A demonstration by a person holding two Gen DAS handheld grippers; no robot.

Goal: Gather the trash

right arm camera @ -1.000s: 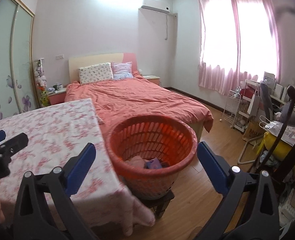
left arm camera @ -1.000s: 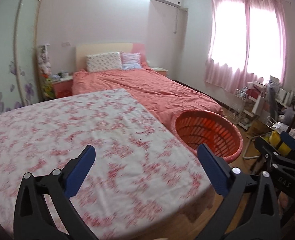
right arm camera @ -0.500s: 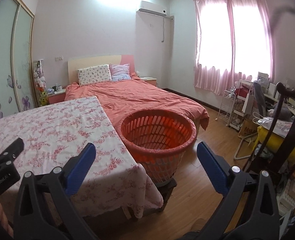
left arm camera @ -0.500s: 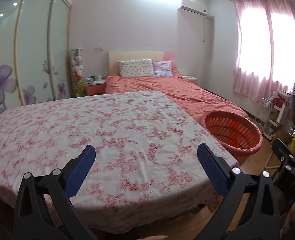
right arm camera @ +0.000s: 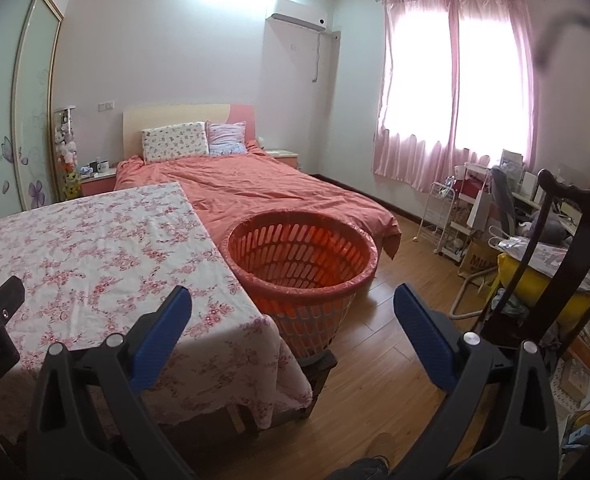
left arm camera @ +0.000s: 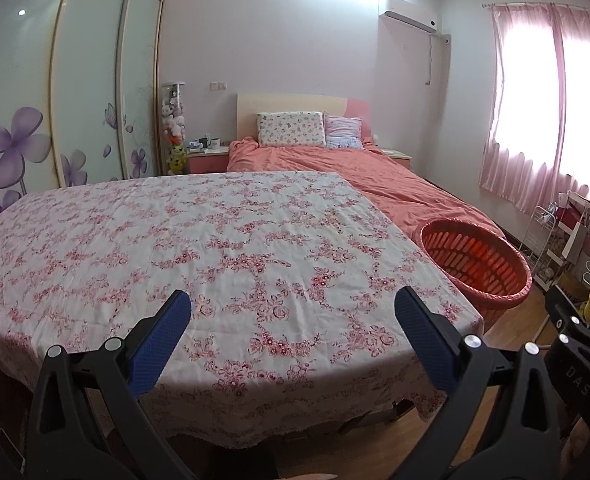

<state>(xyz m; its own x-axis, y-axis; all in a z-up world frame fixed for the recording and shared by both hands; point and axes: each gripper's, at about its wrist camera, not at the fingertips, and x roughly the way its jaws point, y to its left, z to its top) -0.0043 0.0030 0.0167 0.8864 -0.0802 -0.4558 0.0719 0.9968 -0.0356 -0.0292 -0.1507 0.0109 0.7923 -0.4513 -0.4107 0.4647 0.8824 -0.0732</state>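
The orange basket is a round plastic tub with slotted walls and a thin liner folded over its rim. It stands on a low dark stand on the wooden floor, just beside the right edge of the desk, between the desk and the foot of the bed. From these angles its bottom is hidden, so I cannot tell what lies inside.

The desk is covered by a white cloth with a red flower print that hangs over the edges; its surface shows only the cloth.

The left tool hovers over the near edge of the desk with its blue pads wide apart and nothing between them. The right tool is held over the desk's right corner, facing the basket, also spread wide and holding nothing.

Beyond lies the bed with a coral cover and two pillows. To the right, under pink curtains, stand a white wire rack, a dark wooden chair and a cluttered heap with a yellow bag.
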